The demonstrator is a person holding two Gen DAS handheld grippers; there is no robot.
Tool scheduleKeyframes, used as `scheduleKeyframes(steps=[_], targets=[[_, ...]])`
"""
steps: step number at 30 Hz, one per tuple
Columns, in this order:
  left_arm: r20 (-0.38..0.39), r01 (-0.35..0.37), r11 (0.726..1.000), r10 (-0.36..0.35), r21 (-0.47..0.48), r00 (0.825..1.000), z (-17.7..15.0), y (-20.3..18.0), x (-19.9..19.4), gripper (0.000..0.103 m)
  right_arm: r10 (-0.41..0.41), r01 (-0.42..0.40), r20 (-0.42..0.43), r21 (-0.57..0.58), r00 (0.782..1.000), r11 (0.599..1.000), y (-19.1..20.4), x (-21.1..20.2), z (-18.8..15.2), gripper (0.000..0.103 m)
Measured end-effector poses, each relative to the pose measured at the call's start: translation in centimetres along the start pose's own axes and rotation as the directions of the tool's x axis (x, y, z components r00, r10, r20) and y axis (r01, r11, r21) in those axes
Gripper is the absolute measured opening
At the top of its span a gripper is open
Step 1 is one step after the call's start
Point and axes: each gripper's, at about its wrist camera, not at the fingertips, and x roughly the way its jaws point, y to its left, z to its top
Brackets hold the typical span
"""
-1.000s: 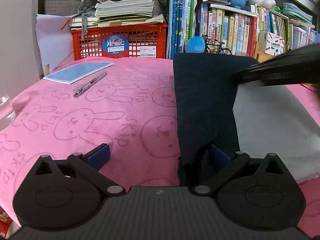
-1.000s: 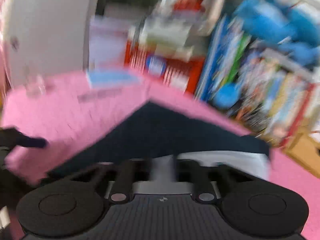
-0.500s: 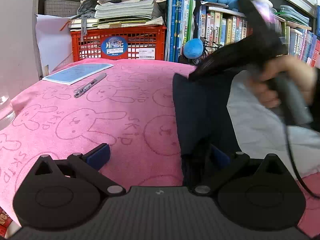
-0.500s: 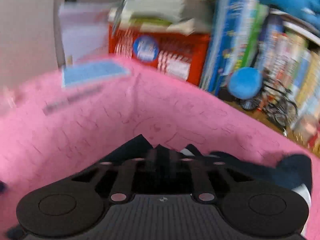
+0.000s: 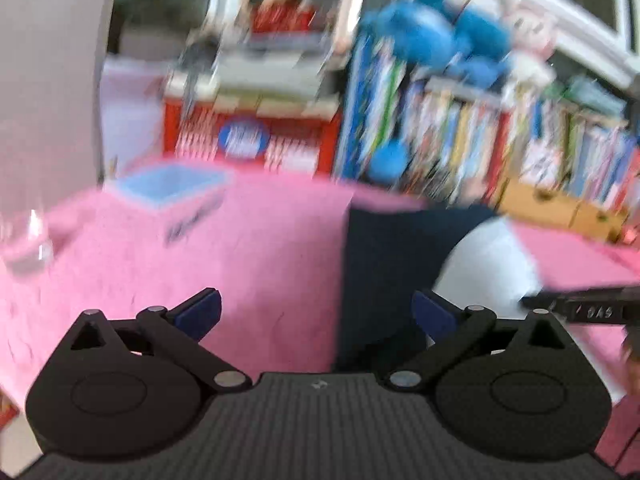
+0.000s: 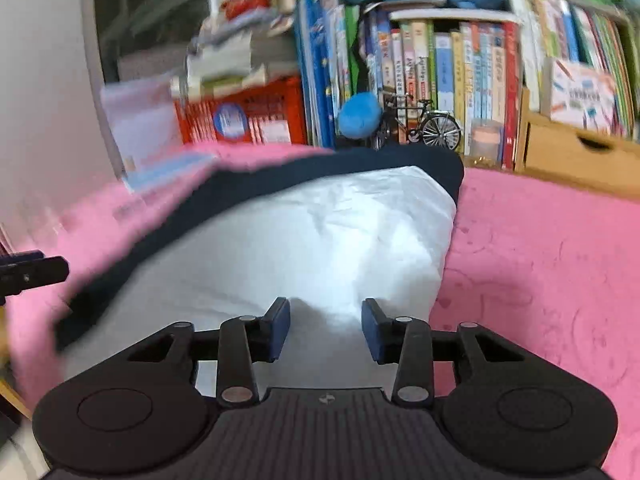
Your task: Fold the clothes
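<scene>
Your left hand-held gripper (image 5: 316, 314) stands released over the pink counter (image 5: 260, 248), beside the garment's navy strip (image 5: 380, 264); a second ago one finger was in that cloth. Your right hand-held gripper (image 6: 325, 330) hangs spread over the white panel (image 6: 320, 240), having let go. Unpinned, the fold may spring back.

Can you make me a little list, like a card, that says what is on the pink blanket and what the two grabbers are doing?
surface: pink blanket with bunny drawings
clothing: white and navy garment, lying flat on the blanket
left gripper: jaws wide open, holding nothing
right gripper: jaws open, over the white part of the garment
behind: red crate, books, toy bicycle, blue plush toys
left view: blurred
</scene>
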Motion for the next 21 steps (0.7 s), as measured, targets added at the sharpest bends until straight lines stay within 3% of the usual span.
scheduleKeyframes(steps=[2,6,10,12,16,17,20,21], targets=[[-0.012,0.034,0.999,-0.033,0.033,0.999,-0.4,-2.1,0.4,0.103,0.043,-0.048,0.040,0.120,0.998,0.992,-1.8,-1.6,-0.4,0.072],[-0.039,0.102,0.990,-0.098,0.096,0.994,-1.3,-6.4,1.3,0.103,0.060,-0.061,0.013,0.273,0.998,0.960,-5.0,-3.8,-2.6,0.073],[-0.071,0.170,0.973,-0.161,0.158,0.984,-2.2,-10.6,2.1,0.103,0.124,-0.112,-0.011,0.357,0.992,0.928,-6.6,-4.5,-4.6,0.076],[-0.078,0.123,0.966,-0.108,0.226,0.991,-3.7,-11.6,2.9,0.103,0.136,-0.130,0.010,0.374,0.991,0.918,-6.8,-4.7,-4.8,0.080],[-0.092,0.128,0.963,-0.109,0.236,0.990,-4.1,-11.4,3.2,0.103,0.129,-0.125,0.018,0.405,0.991,0.906,-6.9,-1.9,-3.1,0.080],[-0.096,0.129,0.963,-0.109,0.238,0.989,-4.2,-11.3,3.2,0.103,0.125,-0.122,0.018,0.412,0.992,0.903,-6.9,-1.0,-2.5,0.079],[-0.100,0.134,0.961,-0.112,0.243,0.989,-4.2,-11.3,3.5,0.103,0.081,-0.076,0.007,0.431,0.997,0.899,-7.0,2.2,-0.5,0.055],[-0.101,0.135,0.960,-0.114,0.245,0.988,-4.1,-11.4,3.5,0.103,0.059,-0.054,0.004,0.456,0.998,0.888,-7.5,3.6,0.4,0.054]])
